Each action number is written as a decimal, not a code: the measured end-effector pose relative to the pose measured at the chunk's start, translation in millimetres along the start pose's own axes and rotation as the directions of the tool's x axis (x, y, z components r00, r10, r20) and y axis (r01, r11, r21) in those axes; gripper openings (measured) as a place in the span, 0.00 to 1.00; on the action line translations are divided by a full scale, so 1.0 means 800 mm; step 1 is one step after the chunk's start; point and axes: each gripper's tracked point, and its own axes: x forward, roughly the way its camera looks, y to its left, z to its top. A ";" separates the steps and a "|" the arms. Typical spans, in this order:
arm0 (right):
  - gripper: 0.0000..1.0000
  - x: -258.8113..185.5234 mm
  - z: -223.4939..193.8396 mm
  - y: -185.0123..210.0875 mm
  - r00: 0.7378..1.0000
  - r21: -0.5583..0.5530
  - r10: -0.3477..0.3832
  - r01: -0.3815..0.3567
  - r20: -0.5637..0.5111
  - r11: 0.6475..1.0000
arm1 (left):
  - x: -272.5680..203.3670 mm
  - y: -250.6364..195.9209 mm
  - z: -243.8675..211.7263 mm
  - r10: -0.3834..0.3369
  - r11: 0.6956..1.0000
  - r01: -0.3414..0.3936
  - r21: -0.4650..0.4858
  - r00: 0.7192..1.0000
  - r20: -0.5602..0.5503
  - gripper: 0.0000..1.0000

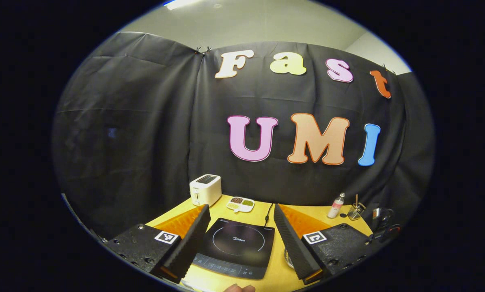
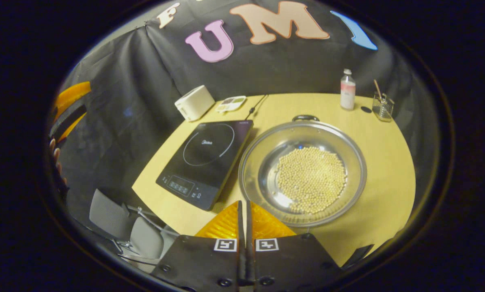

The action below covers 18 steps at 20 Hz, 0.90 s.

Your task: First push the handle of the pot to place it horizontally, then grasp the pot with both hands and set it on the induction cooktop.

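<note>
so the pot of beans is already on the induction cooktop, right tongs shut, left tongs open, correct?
Not quite. In the right gripper view the pot sits on the table beside the induction cooktop, not on it. Right tongs shut and left tongs open, as you said.

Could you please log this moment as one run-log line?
left gripper: open, above cooktop | right gripper: shut, empty | pot: on table, beside cooktop
</note>
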 end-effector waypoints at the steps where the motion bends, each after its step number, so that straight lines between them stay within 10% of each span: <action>1: 0.00 0.007 -0.011 0.002 1.000 -0.008 -0.001 0.001 -0.025 1.000 | 0.004 0.004 0.000 -0.003 1.000 0.003 -0.011 1.000 0.007 0.96; 18: 0.03 0.042 -0.085 -0.046 0.929 0.032 -0.244 0.263 -0.279 0.964 | 0.081 0.058 -0.035 -0.130 0.987 0.125 -0.097 0.990 -0.047 0.99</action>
